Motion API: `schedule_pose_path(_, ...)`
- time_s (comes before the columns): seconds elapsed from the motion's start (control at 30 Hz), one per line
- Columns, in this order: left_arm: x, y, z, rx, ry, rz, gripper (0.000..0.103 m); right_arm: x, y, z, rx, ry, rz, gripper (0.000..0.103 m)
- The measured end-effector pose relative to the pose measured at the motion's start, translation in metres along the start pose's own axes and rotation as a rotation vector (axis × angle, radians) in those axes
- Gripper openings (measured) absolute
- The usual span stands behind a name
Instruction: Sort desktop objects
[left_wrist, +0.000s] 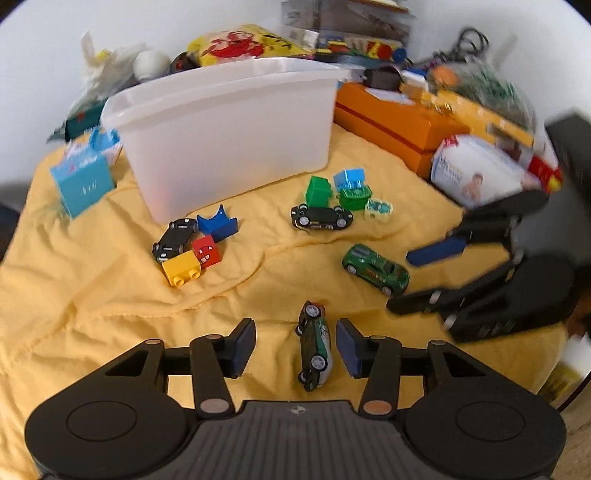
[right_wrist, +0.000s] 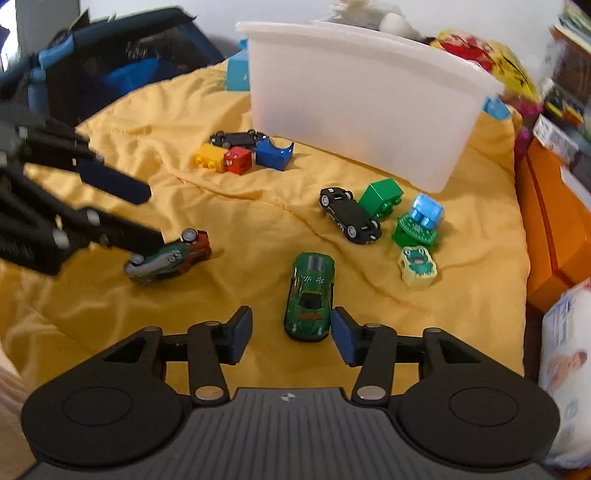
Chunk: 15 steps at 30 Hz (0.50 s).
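- The left gripper (left_wrist: 295, 349) hangs low over the yellow cloth (left_wrist: 110, 295) on the desk, its blue pads spread wide. A dark green toy car (left_wrist: 314, 347) lies tipped on its side between them, close to the right-hand pad, and nothing is clamped.
- The right gripper (right_wrist: 291, 334) is also wide open. A bright green toy car (right_wrist: 309, 301) sits upright on its wheels between its pads, nearer the right one, not held.
- The white plastic bin (left_wrist: 229, 136) stands at the far side of the cloth.
- Just in front of the bin, to the left, a black car (left_wrist: 175, 238), a blue arch block (left_wrist: 217, 224), a red block (left_wrist: 207, 251) and a yellow block (left_wrist: 183, 267) are bunched together.
- Further right, an overturned black car (left_wrist: 320, 218) lies beside two green blocks (left_wrist: 319, 190), a light blue block (left_wrist: 349, 179) and a pale frog-print block (left_wrist: 377, 208).
- An orange box (left_wrist: 391, 122) sits far right.
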<state>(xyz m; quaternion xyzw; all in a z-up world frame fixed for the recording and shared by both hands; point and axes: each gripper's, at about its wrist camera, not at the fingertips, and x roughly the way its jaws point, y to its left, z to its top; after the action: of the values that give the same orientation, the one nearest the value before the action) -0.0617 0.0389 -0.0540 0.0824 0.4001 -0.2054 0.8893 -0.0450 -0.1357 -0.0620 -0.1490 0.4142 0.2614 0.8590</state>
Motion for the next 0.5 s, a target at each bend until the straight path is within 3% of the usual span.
schedule_pose_path(0.1,0.004,-0.006,0.0,0.022,0.011,0.03,0.052,-0.007,-0.011,0.002,0.021,-0.038,0.026,0.056)
schedule_pose_path(0.23,0.005,-0.012,0.003,-0.01,-0.002,-0.01,0.052,0.003,-0.021,0.01,0.095,-0.032,0.021,0.053)
schedule_pose_path(0.33,0.012,-0.008,0.001,0.02,0.022,0.069,0.05,0.008,-0.019,0.012,0.103,-0.031,0.025,0.05)
schedule_pose_path(0.5,0.004,0.02,0.001,-0.04,0.018,0.128,0.048,0.005,-0.016,0.011,0.096,-0.047,0.02,0.051)
